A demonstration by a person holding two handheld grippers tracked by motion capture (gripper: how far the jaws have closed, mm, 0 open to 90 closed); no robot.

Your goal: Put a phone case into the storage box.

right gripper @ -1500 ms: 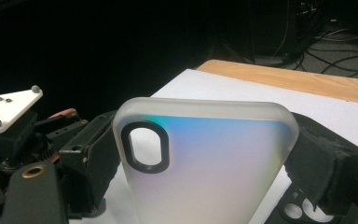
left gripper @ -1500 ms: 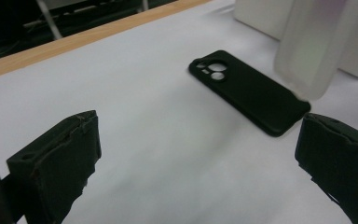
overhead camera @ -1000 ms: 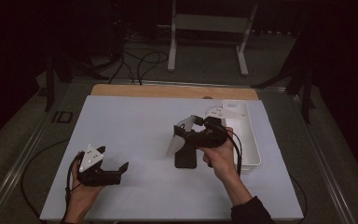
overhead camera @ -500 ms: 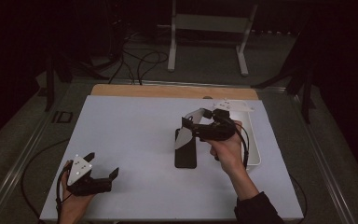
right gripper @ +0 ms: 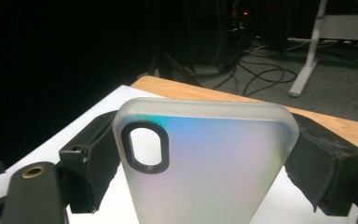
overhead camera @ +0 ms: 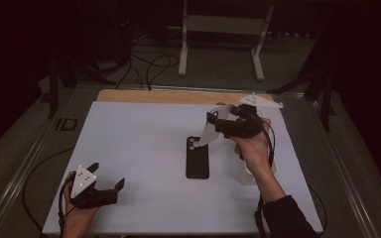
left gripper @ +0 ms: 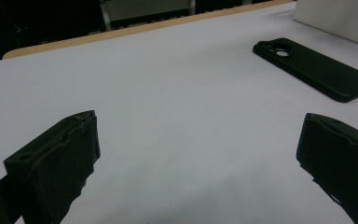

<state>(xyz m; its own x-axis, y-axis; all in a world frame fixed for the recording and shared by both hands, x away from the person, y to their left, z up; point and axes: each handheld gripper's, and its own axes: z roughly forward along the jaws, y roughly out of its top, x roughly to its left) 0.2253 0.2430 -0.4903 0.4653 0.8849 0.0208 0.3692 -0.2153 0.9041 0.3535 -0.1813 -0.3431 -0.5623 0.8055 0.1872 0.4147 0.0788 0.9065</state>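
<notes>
Nearest the person, the left gripper (overhead camera: 110, 188) rests on the white table (overhead camera: 139, 144) with its jaws spread wide and nothing between them. Farther on, a black phone case (overhead camera: 197, 157) lies flat mid-table. Above and just beyond it, the right gripper (overhead camera: 213, 124) clamps a frosted clear phone case (right gripper: 205, 163) across its two long edges, lifted off the table. That case looks light, thin, somewhat bendy and slick, so an edge grip seems best. A white tray (overhead camera: 273, 166) sits by the right hand, near enough to bump.
</notes>
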